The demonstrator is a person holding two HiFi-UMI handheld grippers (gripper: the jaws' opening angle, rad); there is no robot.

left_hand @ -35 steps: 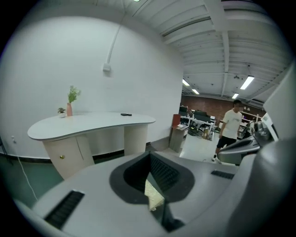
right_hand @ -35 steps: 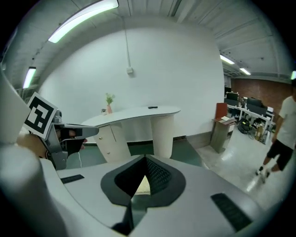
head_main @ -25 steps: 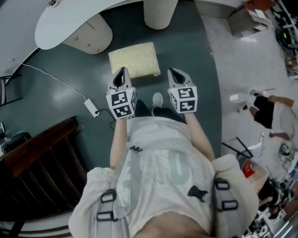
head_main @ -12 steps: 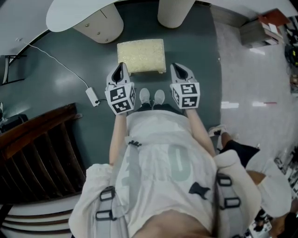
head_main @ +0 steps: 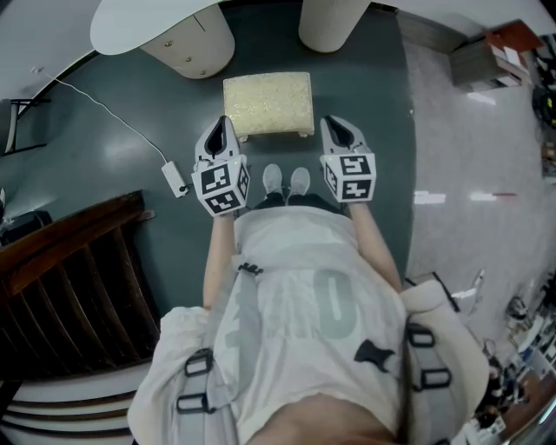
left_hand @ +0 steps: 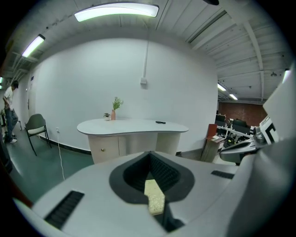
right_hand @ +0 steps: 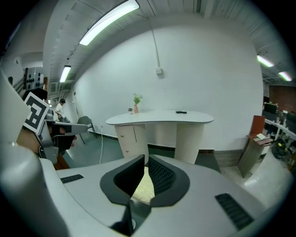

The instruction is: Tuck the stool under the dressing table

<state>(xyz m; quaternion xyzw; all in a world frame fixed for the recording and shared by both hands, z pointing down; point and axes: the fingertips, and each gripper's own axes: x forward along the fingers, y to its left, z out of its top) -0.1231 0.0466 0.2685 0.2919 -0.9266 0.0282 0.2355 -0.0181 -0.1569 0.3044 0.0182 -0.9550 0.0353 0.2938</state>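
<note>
The stool (head_main: 268,104), low with a cream fuzzy seat, stands on the dark green floor just in front of the person's shoes. Beyond it is the white dressing table (head_main: 148,22) with its drawer cabinet (head_main: 193,50) and round ribbed leg (head_main: 334,22). My left gripper (head_main: 220,129) hangs by the stool's near left corner, and my right gripper (head_main: 330,127) by its near right corner. Both are shut and hold nothing. In the left gripper view, the table (left_hand: 134,126) is straight ahead and a strip of stool (left_hand: 155,198) shows below the jaws. The right gripper view shows the same table (right_hand: 159,118).
A white power strip (head_main: 176,178) with its cable lies on the floor to the left. Dark wooden rails (head_main: 69,278) fill the lower left. A cardboard box (head_main: 482,56) sits at the upper right on lighter floor. A chair (left_hand: 36,127) stands by the far left wall.
The person has stepped forward and brought both feet together. Both grippers have moved level toward the stool and the table. A bystander at the right is gone from view.
</note>
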